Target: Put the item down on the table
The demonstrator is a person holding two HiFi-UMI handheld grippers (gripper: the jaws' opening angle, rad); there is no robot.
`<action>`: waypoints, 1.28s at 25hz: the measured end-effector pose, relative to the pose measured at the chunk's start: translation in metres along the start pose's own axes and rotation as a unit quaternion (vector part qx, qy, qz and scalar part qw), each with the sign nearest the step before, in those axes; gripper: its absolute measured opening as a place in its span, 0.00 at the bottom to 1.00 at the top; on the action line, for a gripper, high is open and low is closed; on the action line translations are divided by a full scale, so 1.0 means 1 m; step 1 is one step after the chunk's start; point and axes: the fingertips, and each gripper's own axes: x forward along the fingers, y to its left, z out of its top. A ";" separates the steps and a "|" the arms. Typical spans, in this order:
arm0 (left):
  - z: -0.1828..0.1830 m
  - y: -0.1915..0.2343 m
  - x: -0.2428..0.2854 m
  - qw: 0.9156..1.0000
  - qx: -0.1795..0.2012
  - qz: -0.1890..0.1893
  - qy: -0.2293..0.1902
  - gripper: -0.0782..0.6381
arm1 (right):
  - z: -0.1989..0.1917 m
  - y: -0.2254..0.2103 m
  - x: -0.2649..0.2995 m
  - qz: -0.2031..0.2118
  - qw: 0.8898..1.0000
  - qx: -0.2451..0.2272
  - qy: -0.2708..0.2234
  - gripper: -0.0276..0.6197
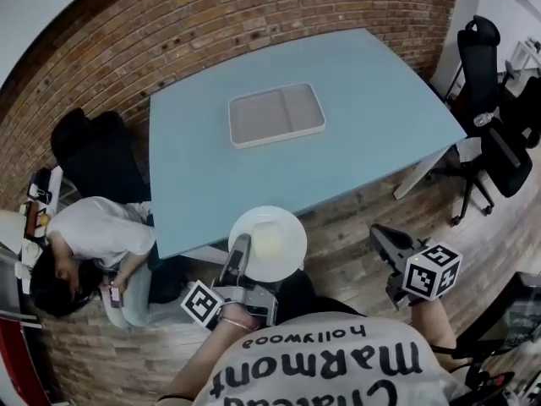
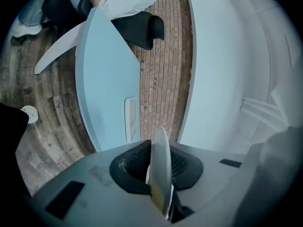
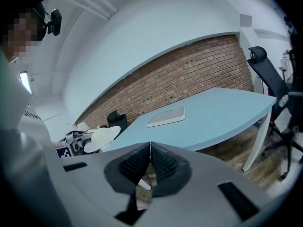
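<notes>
A round white plate [image 1: 268,243] is held by its near rim in my left gripper [image 1: 241,256], just over the near edge of the light blue table [image 1: 203,176]. In the left gripper view the plate [image 2: 161,169] shows edge-on between the shut jaws. My right gripper [image 1: 390,248] hovers off the table's right front, over the floor, shut with nothing between its jaws [image 3: 150,160]. From the right gripper view the plate [image 3: 100,138] and the left gripper [image 3: 71,143] appear at the left.
A white rectangular tray [image 1: 276,114] lies in the middle of the table. A person [image 1: 89,244] sits low at the table's left. Black office chairs [image 1: 490,108] stand at the right. A brick wall [image 1: 211,32] runs behind the table.
</notes>
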 end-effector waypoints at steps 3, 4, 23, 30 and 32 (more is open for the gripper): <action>0.009 0.003 0.024 1.000 -0.003 0.000 0.006 0.16 | 0.011 -0.007 0.019 -0.002 1.000 0.002 0.002 0.06; 0.013 0.004 0.032 1.000 -0.005 0.001 0.007 0.16 | 0.014 -0.009 0.027 -0.002 1.000 0.003 0.002 0.06; 0.089 0.011 0.161 1.000 -0.012 0.015 0.020 0.16 | 0.076 -0.043 0.137 -0.016 0.999 0.010 0.028 0.06; 0.106 0.017 0.188 0.999 -0.018 0.026 0.030 0.16 | 0.088 -0.040 0.176 -0.010 0.999 0.007 0.041 0.06; 0.109 0.017 0.193 0.999 -0.022 0.027 0.035 0.16 | 0.091 -0.037 0.185 -0.009 0.999 0.001 0.047 0.06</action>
